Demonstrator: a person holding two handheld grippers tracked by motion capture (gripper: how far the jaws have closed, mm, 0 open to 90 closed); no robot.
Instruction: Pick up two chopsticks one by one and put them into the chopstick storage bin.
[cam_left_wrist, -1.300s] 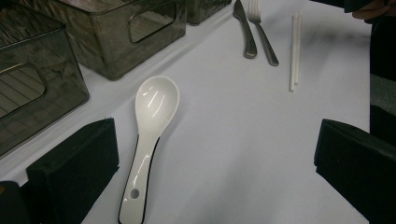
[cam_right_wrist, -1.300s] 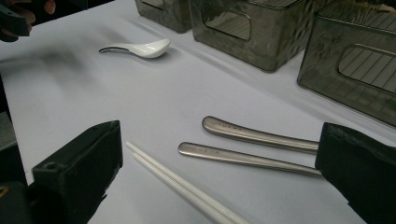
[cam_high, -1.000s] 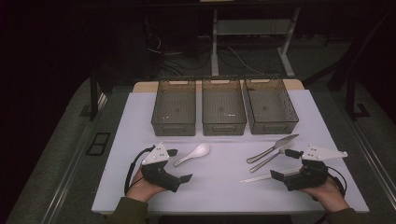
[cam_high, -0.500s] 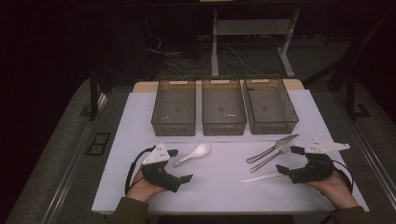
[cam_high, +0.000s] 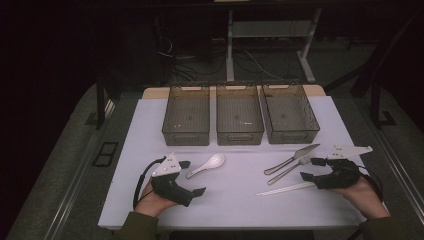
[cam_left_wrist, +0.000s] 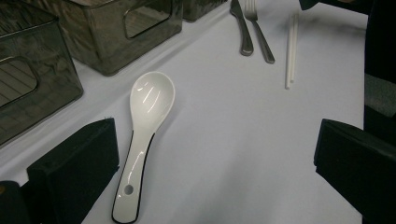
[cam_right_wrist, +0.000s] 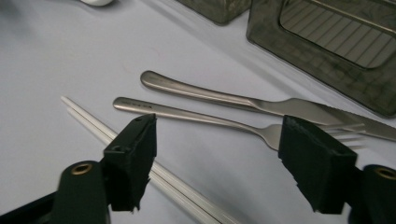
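Note:
A white ceramic spoon (cam_high: 207, 165) (cam_left_wrist: 144, 121) lies left of centre on the white table. My left gripper (cam_high: 194, 177) (cam_left_wrist: 217, 154) rests open just in front of it, the handle beside its left jaw. On the right lie a steel knife (cam_high: 292, 159) (cam_right_wrist: 224, 99), a steel fork (cam_high: 286, 171) (cam_right_wrist: 187, 114) and white chopsticks (cam_high: 285, 188) (cam_right_wrist: 88, 117). My right gripper (cam_high: 309, 169) (cam_right_wrist: 217, 140) hovers open over the fork's neck and the chopsticks. Its jaws have just been closing, and the pads press on nothing.
Three smoky clear bins (cam_high: 186, 115) (cam_high: 239, 114) (cam_high: 290, 112) stand in a row at the back of the white table (cam_high: 240, 200). A hand holds each gripper at the near edge. Dark floor and a table frame lie beyond.
My right gripper has shifted a little right and away from me, toward the fork's neck, and its jaws have narrowed. The left gripper and the cutlery have not moved.

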